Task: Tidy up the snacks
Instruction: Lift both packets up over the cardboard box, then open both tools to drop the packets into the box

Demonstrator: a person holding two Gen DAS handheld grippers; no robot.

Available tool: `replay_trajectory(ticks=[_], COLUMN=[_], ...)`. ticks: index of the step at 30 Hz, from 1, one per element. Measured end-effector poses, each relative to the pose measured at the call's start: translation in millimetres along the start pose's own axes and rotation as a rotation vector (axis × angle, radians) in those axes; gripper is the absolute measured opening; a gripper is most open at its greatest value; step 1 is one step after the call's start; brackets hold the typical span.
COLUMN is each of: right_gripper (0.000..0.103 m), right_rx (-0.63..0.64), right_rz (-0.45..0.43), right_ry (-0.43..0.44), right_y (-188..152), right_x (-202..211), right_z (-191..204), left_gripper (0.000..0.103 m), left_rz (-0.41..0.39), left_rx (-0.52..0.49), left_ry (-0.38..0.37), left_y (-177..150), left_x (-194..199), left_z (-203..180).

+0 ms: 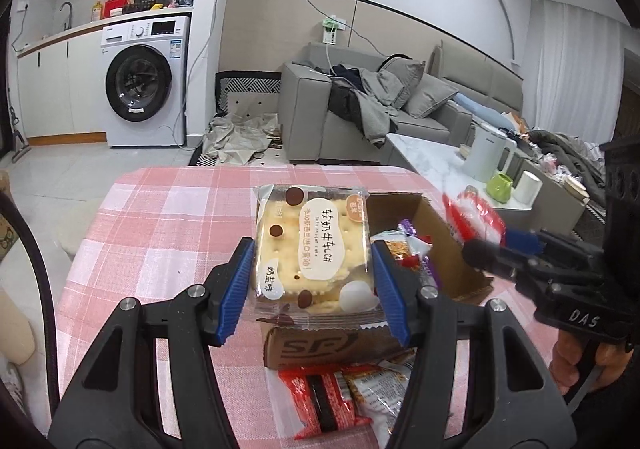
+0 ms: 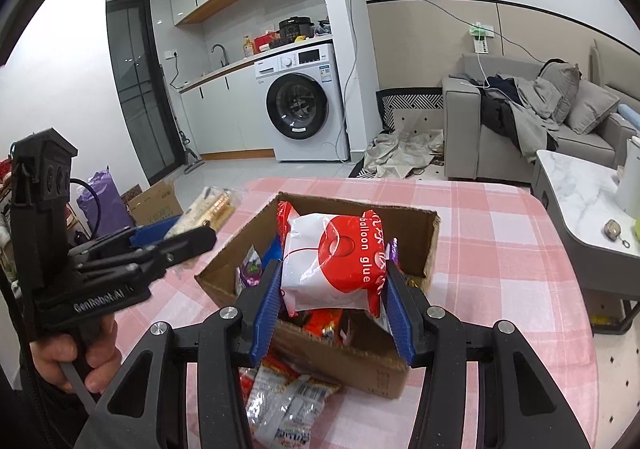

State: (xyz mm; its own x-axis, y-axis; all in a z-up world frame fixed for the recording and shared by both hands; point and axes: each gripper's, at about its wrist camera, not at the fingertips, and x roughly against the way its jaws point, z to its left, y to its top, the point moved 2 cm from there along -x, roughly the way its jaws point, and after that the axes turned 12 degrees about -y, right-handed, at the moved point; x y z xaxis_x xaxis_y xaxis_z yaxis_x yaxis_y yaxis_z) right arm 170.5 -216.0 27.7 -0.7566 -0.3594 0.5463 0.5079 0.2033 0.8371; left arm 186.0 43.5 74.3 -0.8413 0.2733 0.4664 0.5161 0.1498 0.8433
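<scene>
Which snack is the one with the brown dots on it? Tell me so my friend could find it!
Find the pink checked tablecloth and the open cardboard box on it. Just above the box's left edge, the left gripper holds a square, see-through packet of pale crackers. Only it has brown dots and a white label; the right gripper's packet is red and white.

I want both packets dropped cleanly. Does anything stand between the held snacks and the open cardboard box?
Nothing visible blocks either. The right tongs hold the red-and-white packet directly over the open cardboard box. The left tongs hold the cracker packet at the box's left edge. Snacks already lie inside.
</scene>
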Motion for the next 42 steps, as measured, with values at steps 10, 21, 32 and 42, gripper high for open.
replay_trajectory(ticks=[10,21,32,42], right_gripper=[0.049,0.049,0.05,0.058], right_rx=[-0.001,-0.024,-0.024,-0.029], right_rz=[0.03,0.067,0.112,0.126], right_ry=[0.004,0.003,-0.011,-0.005], right_y=[12,19,21,19], right_x=[-31,-58,-88,-92], right_z=[1,-4,-8,-10], left_gripper=[0.055,0.055,0.055,0.055], left_rz=[0.029,0.065,0.101,0.118], left_rx=[-0.02,-0.045,-0.046,-0.047], left_ry=[0.021,0.041,0.04,0.039], left_y=[0,-7,-12,-16], left_x=[-36,-70,-95,-101], left_z=[3,4,11,17])
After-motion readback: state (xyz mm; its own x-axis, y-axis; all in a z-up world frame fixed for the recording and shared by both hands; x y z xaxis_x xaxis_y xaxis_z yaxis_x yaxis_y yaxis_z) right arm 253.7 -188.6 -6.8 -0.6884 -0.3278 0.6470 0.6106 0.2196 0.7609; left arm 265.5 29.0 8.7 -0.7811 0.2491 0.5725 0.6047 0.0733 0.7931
